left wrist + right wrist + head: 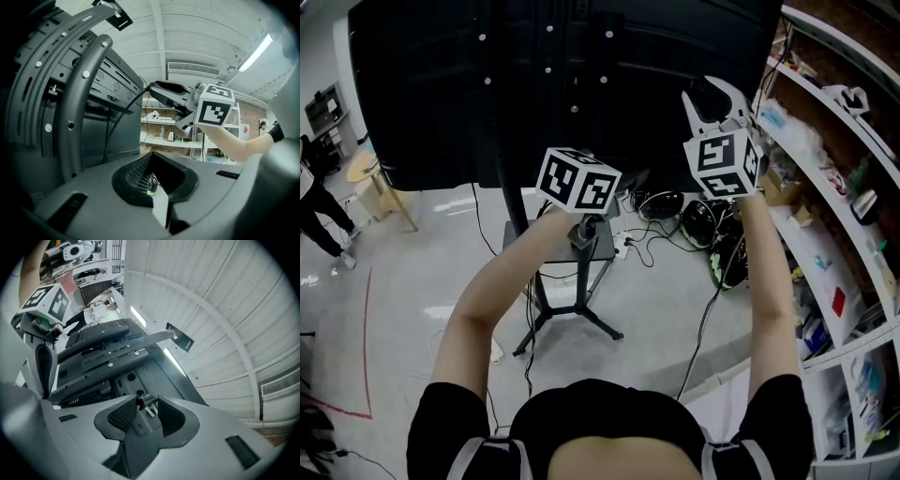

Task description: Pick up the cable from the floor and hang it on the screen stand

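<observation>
One thin black cable (118, 117), curved.

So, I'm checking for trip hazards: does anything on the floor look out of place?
Yes. A tangle of black cables with a white power strip sprawls over the pale floor between the black screen stand's legs and the white shelf unit, one cable trailing towards the person.

Screen (487, 84) top beyond the upper edge, bystander (317, 211) half out at the left, shelf (820, 248) clutter indistinct
</observation>
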Available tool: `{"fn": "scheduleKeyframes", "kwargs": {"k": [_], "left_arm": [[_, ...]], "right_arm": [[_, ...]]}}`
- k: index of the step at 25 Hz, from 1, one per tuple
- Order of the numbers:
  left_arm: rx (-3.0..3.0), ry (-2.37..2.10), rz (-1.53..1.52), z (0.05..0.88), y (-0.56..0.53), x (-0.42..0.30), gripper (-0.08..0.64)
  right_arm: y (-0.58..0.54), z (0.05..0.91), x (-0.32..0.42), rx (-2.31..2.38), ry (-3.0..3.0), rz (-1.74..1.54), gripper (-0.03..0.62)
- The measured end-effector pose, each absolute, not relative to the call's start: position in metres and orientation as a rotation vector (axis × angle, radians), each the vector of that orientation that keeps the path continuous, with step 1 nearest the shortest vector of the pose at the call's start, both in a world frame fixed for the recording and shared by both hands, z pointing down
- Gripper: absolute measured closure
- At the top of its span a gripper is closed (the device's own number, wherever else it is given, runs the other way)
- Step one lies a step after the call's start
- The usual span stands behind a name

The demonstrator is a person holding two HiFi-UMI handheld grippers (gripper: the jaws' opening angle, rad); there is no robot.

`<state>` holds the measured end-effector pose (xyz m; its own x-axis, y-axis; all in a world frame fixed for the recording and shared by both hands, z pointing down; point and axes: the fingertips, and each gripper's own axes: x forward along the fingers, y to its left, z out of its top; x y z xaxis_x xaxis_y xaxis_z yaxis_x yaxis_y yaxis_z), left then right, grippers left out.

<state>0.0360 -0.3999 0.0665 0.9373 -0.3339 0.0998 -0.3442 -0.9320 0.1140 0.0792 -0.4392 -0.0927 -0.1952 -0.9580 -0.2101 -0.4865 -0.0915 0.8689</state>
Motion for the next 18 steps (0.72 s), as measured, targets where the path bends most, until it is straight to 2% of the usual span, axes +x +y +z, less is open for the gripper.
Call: {"fn": "scheduleKeyframes", "kwargs": {"k": [18], "left_arm": [[3.101, -0.683, -0.067, -0.098, -0.453, -0.003, 0.552]], "right_arm": [[-0.477, -0.243, 0.033, 1.541, -1.597, -1.492, 0.436]]}}
